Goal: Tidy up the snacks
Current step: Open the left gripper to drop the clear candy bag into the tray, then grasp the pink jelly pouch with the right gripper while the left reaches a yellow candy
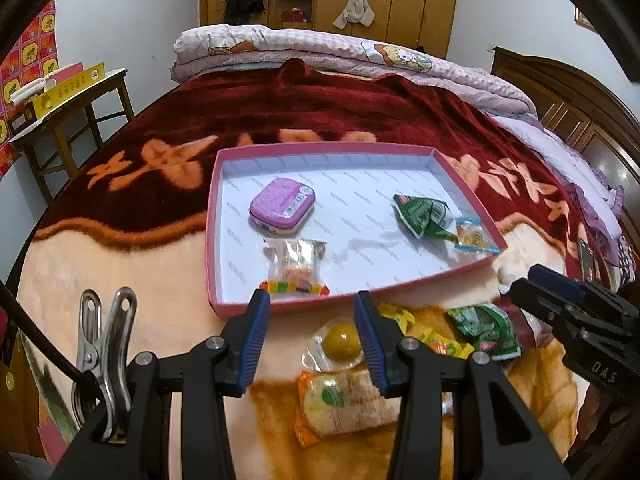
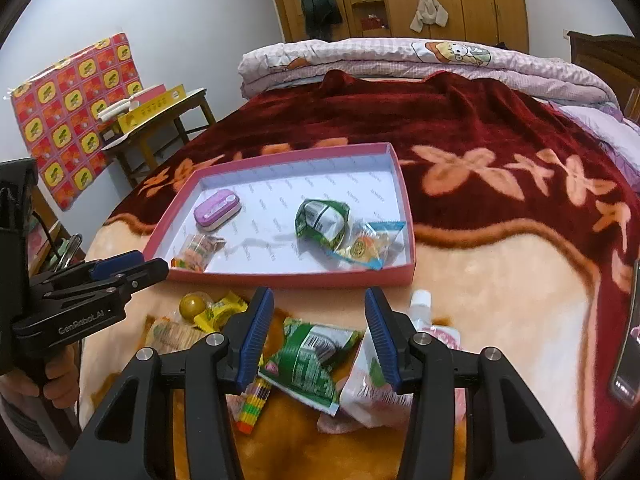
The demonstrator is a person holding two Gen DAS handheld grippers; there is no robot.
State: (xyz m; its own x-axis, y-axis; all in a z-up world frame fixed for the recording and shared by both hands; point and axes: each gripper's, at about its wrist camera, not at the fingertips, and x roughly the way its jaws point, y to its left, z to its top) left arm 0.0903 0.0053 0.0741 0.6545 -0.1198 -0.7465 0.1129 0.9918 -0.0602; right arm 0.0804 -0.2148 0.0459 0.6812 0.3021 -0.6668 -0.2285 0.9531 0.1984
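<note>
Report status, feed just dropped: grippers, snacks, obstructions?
Left gripper open, empty; right gripper likewise. Four snacks in pink tray; loose pile remains. No obstructions.

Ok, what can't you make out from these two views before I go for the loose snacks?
- White pouch: right wrist view, partly behind the right gripper finger; print blurred.
- Wafer pack: left wrist view, edges behind the left gripper; label unreadable.
- Purple tin label: too small.
- Phone: cut off by the lens edge.

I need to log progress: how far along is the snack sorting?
Four snacks lie in the pink tray: purple tin, green packet and two clear-wrapped sweets. Left gripper and right gripper are open, holding nothing. Left: the pile on the blanket.
</note>
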